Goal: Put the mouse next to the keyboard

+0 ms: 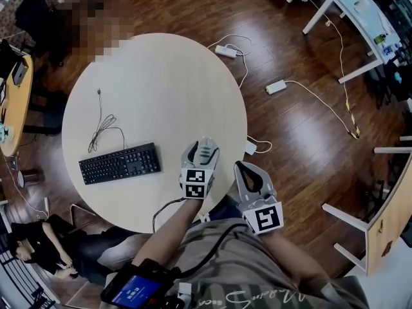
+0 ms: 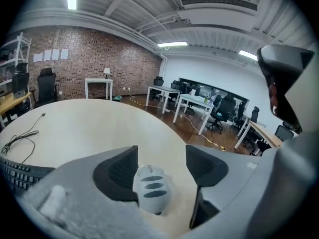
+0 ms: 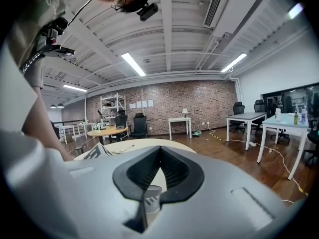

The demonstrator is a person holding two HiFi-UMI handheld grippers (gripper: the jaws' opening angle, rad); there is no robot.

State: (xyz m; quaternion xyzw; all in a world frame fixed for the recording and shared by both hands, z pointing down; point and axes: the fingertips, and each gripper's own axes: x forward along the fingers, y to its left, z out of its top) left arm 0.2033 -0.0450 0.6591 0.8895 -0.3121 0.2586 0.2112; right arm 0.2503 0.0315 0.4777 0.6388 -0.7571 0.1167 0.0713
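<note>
Left gripper view: the mouse (image 2: 152, 192) is seen unclamped between the parted jaws of the left gripper (image 2: 162, 157), right of the keyboard (image 1: 120, 163) on the surface (image 2: 99, 128). The right gripper (image 3: 159, 156) is held clenched on nothing. As the mouse sits nearer one jaw, it could be knocked aside by uneven closing.

A pale grey mouse (image 2: 152, 188) with three dark stripes seems to rest flat on the round bench (image 1: 161, 69), near its right edge. The black keyboard (image 1: 120, 163) lies flat well to its left, its cable (image 1: 103, 124) looped beyond.

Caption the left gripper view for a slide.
Left gripper, jaws apart, around a small grey plastic mouse on a round cream table.
</note>
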